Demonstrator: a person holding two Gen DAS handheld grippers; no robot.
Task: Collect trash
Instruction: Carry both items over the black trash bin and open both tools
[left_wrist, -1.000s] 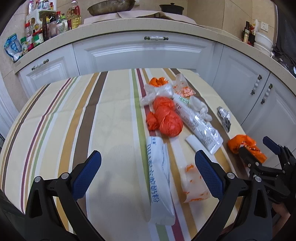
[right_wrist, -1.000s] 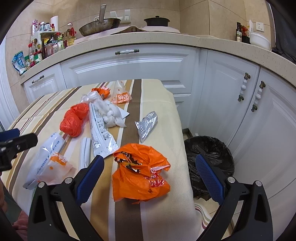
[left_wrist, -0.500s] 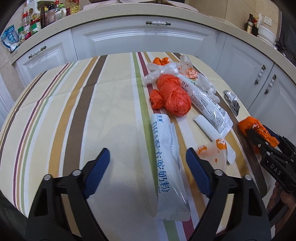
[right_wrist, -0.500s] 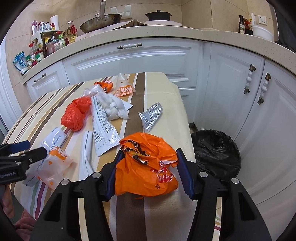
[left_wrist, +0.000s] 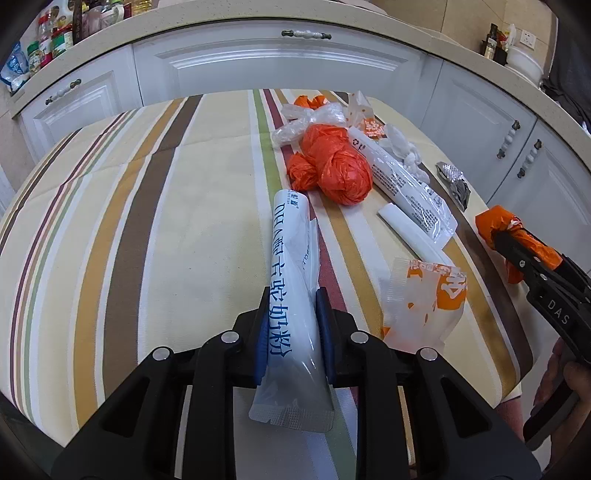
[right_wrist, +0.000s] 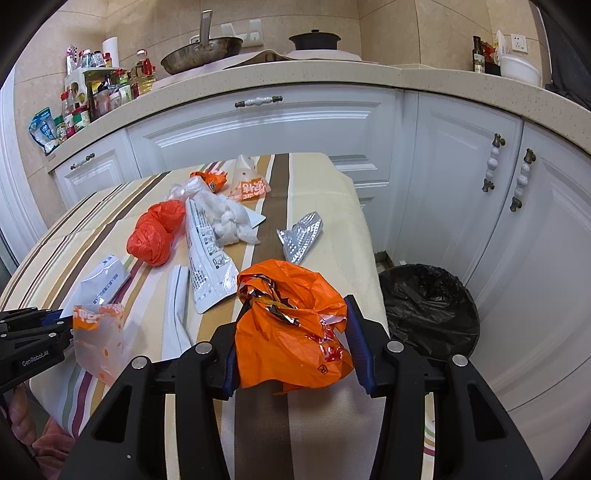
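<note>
On the striped tablecloth (left_wrist: 147, 229) lies a long white packet with blue print (left_wrist: 291, 258). My left gripper (left_wrist: 291, 306) is closing on it, and both blue pads press its near end. A crumpled orange plastic bag (right_wrist: 291, 339) sits near the table's right edge. My right gripper (right_wrist: 295, 310) is closing around this bag, pads touching both sides. In the left wrist view, the right gripper (left_wrist: 517, 254) shows at the far right with the orange bag (left_wrist: 495, 221). The left gripper (right_wrist: 29, 332) appears at the left edge of the right wrist view.
More trash lies on the cloth: a knotted orange bag (left_wrist: 332, 170), a long printed clear wrapper (left_wrist: 402, 184), a clear and orange snack bag (left_wrist: 421, 306), crumpled tissue (right_wrist: 231, 221) and silver foil (right_wrist: 301, 236). A black-lined bin (right_wrist: 428, 306) stands on the floor right of the table, by white cabinets.
Both grippers went from wide open to closed on trash. The left one sank toward the white packet and closed on it. The right one stayed in place and closed on the orange bag.
</note>
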